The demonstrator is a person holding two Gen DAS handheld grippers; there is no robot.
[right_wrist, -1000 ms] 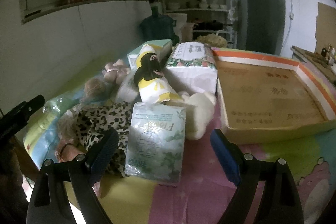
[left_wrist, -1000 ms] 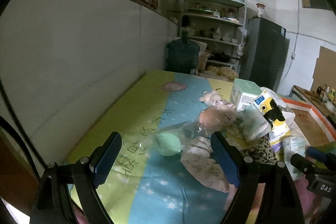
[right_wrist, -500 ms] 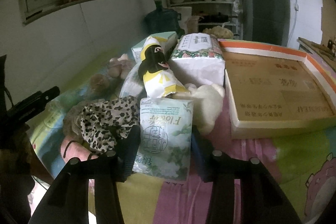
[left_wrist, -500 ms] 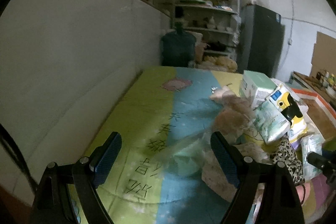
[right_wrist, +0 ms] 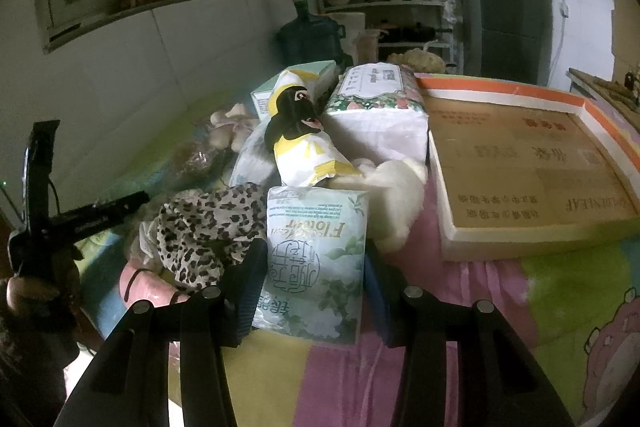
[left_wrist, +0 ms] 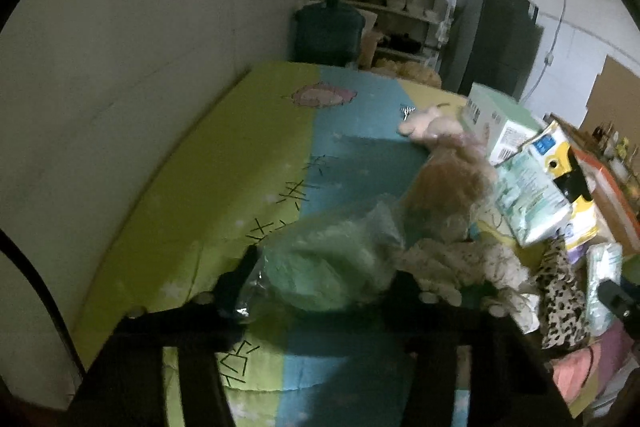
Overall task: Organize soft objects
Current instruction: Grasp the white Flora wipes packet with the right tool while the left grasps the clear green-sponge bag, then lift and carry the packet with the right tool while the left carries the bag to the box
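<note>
A pile of soft things lies on a colourful bedsheet (left_wrist: 224,163). My left gripper (left_wrist: 324,275) is shut on a green soft object in a clear plastic bag (left_wrist: 320,267); a brown plush toy (left_wrist: 448,187) lies just beyond. My right gripper (right_wrist: 314,267) is shut on a pale green tissue pack (right_wrist: 316,259). Beside it lie a leopard-print cloth (right_wrist: 200,227), a white plush (right_wrist: 392,187), a penguin-print pack (right_wrist: 304,143) and a floral tissue pack (right_wrist: 380,99).
A shallow cardboard tray (right_wrist: 520,155) with an orange rim lies right of the pile. A green box (left_wrist: 496,123) stands behind it. A wall (left_wrist: 120,67) runs along the left. A water jug (left_wrist: 326,31), shelves and a dark fridge (left_wrist: 492,39) stand at the far end.
Both grippers have moved forward and closed: the left onto the bagged green object, the right onto the tissue pack. The left gripper swung left and nearer the sheet.
</note>
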